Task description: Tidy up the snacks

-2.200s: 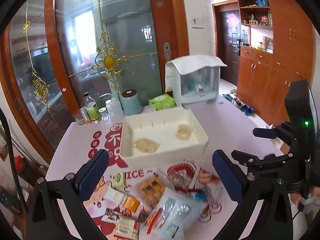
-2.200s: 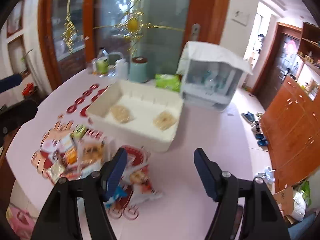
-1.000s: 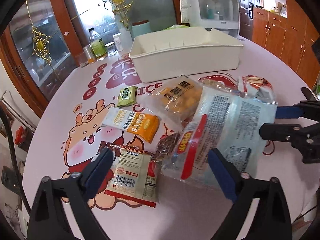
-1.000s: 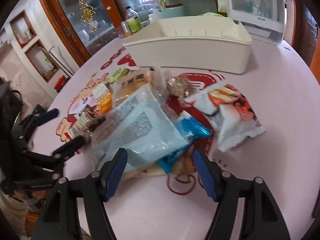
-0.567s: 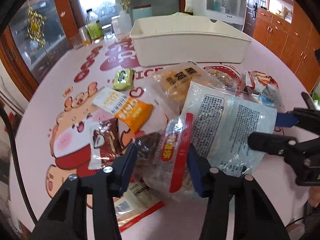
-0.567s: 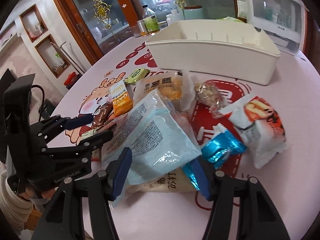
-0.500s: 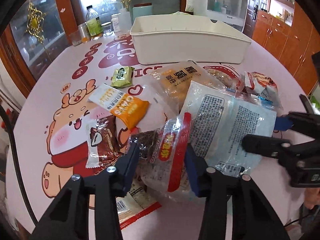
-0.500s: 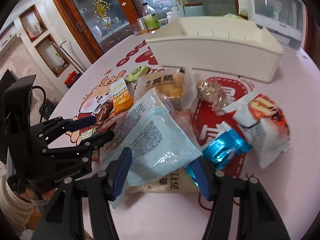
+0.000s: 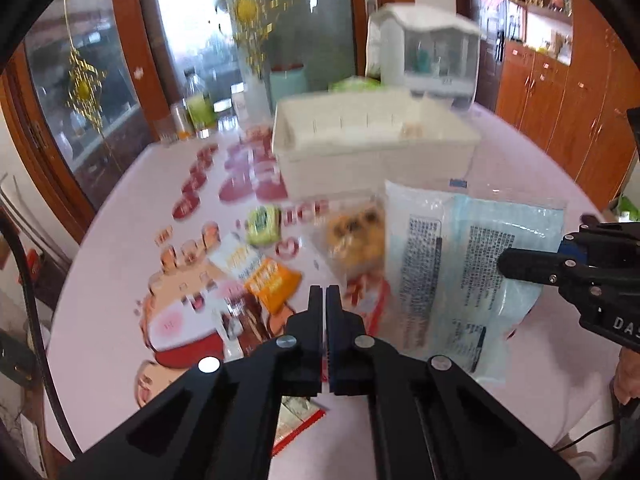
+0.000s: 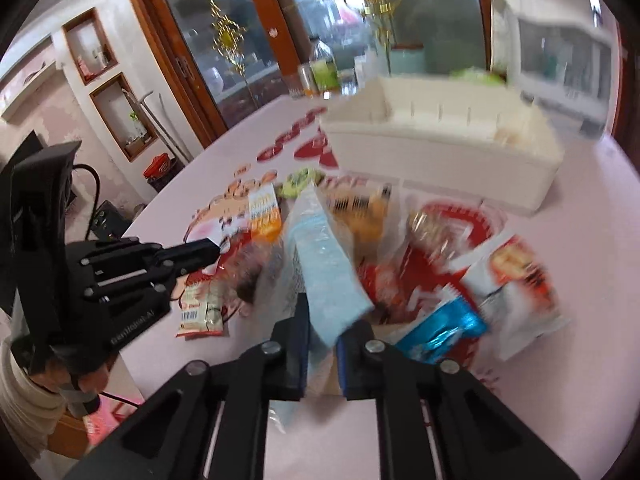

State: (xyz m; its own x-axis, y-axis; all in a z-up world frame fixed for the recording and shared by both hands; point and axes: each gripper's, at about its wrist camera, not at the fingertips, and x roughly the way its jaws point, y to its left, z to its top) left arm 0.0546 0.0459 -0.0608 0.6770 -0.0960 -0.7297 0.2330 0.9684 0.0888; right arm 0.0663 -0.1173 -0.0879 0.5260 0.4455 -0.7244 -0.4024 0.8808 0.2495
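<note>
The right gripper (image 10: 322, 330) is clamped on one edge of a large pale-blue snack bag (image 10: 326, 276), which stands tilted above the pile of packets on the pink table (image 10: 592, 196). The left gripper (image 9: 324, 300) has its jaws pressed together with nothing visible between them, beside the bag (image 9: 460, 264). The white bin (image 9: 372, 148) stands behind the pile, holding at least one small snack.
</note>
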